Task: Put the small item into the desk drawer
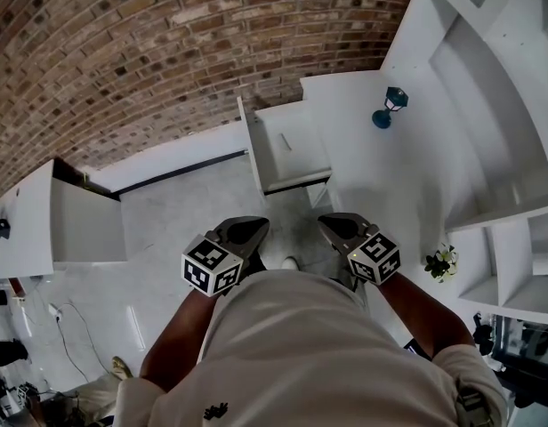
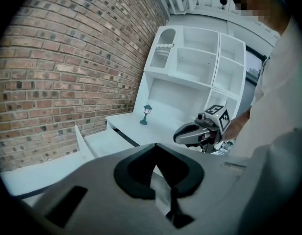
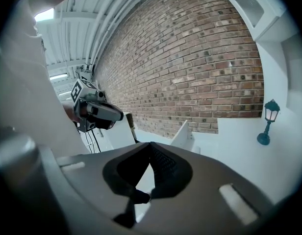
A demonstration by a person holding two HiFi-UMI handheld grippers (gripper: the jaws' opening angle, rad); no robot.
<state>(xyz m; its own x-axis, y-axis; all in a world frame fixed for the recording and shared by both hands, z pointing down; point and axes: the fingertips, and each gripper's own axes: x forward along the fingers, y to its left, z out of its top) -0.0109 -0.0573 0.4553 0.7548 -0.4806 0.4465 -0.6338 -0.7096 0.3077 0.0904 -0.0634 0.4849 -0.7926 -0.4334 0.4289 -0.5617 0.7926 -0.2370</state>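
Note:
A small blue lantern figure (image 1: 388, 109) (image 2: 146, 114) (image 3: 268, 121) stands upright on the white desk top (image 1: 363, 149). To its left the desk drawer (image 1: 287, 145) (image 2: 99, 143) (image 3: 190, 136) is pulled out, and I see nothing inside it. Both grippers are held close to the person's body, well short of the desk. My left gripper (image 1: 247, 229) (image 2: 155, 153) is shut and holds nothing. My right gripper (image 1: 336, 225) (image 3: 151, 153) is also shut and holds nothing. Each one appears in the other's view, the right gripper (image 2: 200, 131) and the left gripper (image 3: 99, 112).
A white shelf hutch (image 1: 496, 105) rises on the desk's right side. A small pot of flowers (image 1: 441, 262) sits near the desk's near end. A white cabinet (image 1: 43, 221) stands at the left, with cables (image 1: 69, 345) on the floor. A brick wall (image 1: 167, 52) runs behind.

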